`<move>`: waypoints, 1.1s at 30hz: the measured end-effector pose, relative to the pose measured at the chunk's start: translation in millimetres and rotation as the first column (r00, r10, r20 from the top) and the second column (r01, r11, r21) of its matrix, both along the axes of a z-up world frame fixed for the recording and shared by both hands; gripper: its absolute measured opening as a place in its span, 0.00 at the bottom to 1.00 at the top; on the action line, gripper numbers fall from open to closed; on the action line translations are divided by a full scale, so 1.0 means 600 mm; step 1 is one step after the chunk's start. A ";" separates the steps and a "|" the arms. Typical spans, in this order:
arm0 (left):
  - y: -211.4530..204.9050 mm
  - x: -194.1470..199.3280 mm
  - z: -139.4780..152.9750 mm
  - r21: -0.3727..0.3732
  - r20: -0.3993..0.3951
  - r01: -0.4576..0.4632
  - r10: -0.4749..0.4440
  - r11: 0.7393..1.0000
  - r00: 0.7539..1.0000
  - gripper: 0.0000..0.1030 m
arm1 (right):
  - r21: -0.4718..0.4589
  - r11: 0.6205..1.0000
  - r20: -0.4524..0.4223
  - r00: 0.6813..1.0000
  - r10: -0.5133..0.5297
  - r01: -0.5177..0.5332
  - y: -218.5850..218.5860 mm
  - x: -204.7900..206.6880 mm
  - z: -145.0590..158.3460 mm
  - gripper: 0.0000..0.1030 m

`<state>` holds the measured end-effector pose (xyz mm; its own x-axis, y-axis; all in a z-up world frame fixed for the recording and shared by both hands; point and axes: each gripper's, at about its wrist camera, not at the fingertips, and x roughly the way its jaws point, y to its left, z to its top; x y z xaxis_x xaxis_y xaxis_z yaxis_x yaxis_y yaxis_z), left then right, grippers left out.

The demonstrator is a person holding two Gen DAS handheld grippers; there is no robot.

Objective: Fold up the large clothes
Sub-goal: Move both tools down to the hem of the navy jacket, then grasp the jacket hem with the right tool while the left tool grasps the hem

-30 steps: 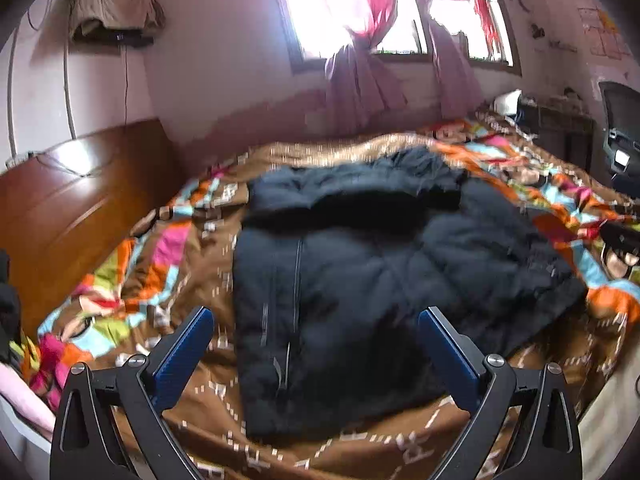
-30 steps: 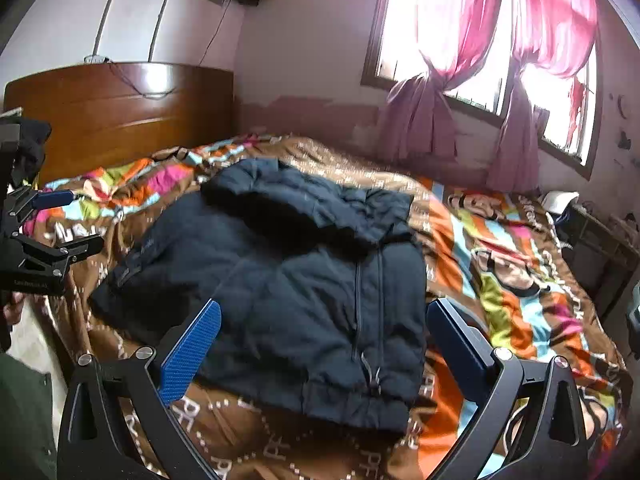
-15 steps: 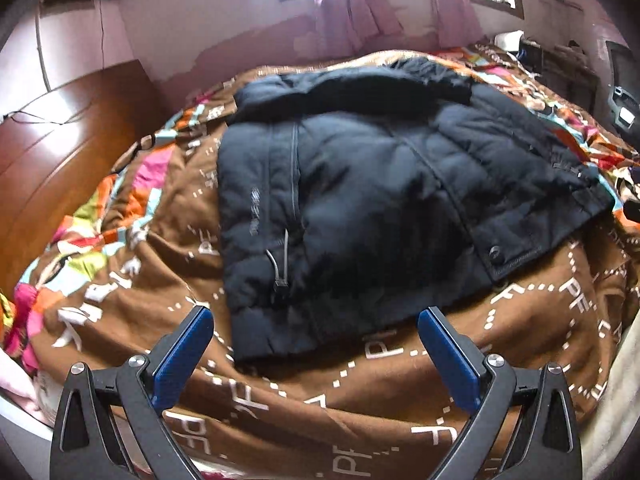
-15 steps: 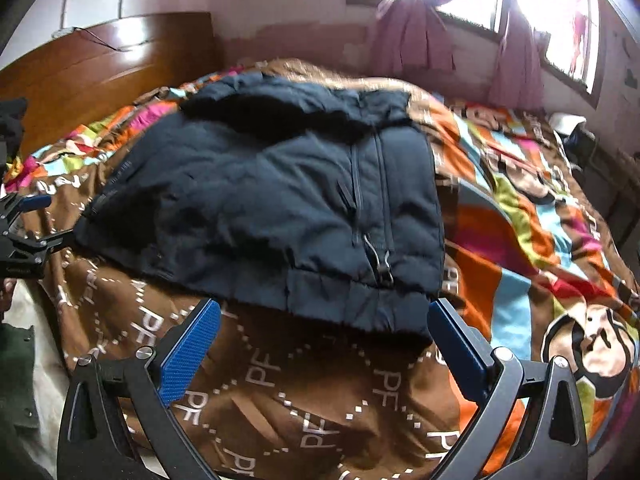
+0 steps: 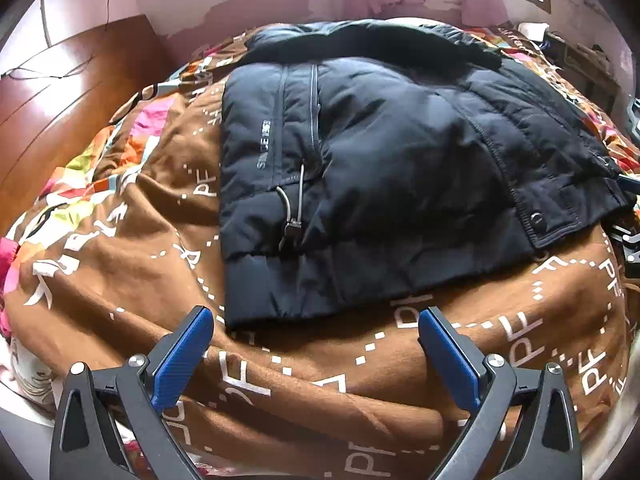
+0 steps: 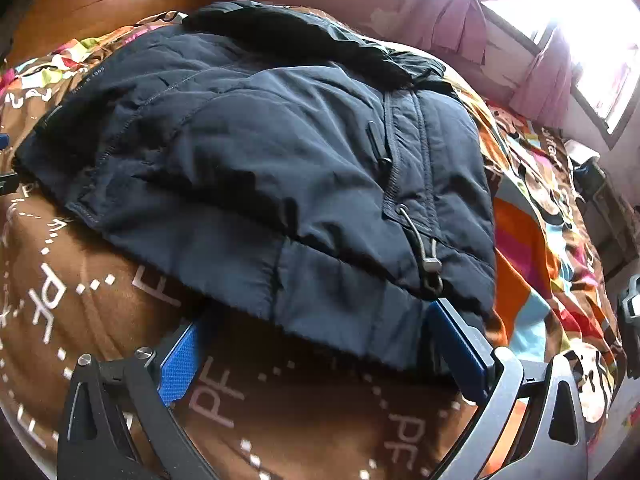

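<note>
A dark navy padded jacket [image 5: 392,168] lies flat on the bed, hem toward me, hood at the far end; it fills most of the right wrist view [image 6: 256,168]. My left gripper [image 5: 316,320] is open just short of the hem's left corner, not touching it. My right gripper [image 6: 316,320] is open at the hem's right corner, the fabric edge lying between its blue pads [image 6: 178,360]. A zip pull with cord [image 6: 430,268] hangs near the right finger.
A brown patterned blanket [image 5: 304,392] with white letters covers the bed, with colourful patches at the sides. A wooden headboard [image 5: 60,92] stands at the left. Pink curtains [image 6: 532,68] hang at the window. Dark furniture [image 6: 612,216] stands beside the bed's right edge.
Both grippers have dropped and moved in toward the jacket's hem. The jacket has not moved. The right gripper now has the hem edge between its fingers.
</note>
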<state>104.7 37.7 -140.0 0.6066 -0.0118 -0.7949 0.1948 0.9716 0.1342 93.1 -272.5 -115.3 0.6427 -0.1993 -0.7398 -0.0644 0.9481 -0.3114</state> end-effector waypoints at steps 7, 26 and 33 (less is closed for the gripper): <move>-0.016 0.000 -0.007 0.041 0.005 0.022 -0.022 0.999 1.000 1.00 | -0.185 0.983 0.074 0.997 0.036 -0.022 0.031 -0.005 -0.002 0.99; -0.035 -0.030 0.020 0.013 0.098 0.097 -0.098 0.995 0.990 1.00 | -0.077 0.989 0.017 0.992 0.126 -0.124 0.025 0.063 0.081 0.41; -0.086 -0.038 0.004 0.224 0.166 0.127 -0.166 0.966 0.972 1.00 | 0.145 0.984 0.040 0.994 0.101 -0.105 0.011 0.105 0.136 0.30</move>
<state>81.7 -13.9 -137.8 0.7454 0.0442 -0.6652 0.2861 0.8800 0.3791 155.9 -265.9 -33.4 0.6783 -0.0219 -0.7344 -0.1562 0.9724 -0.1732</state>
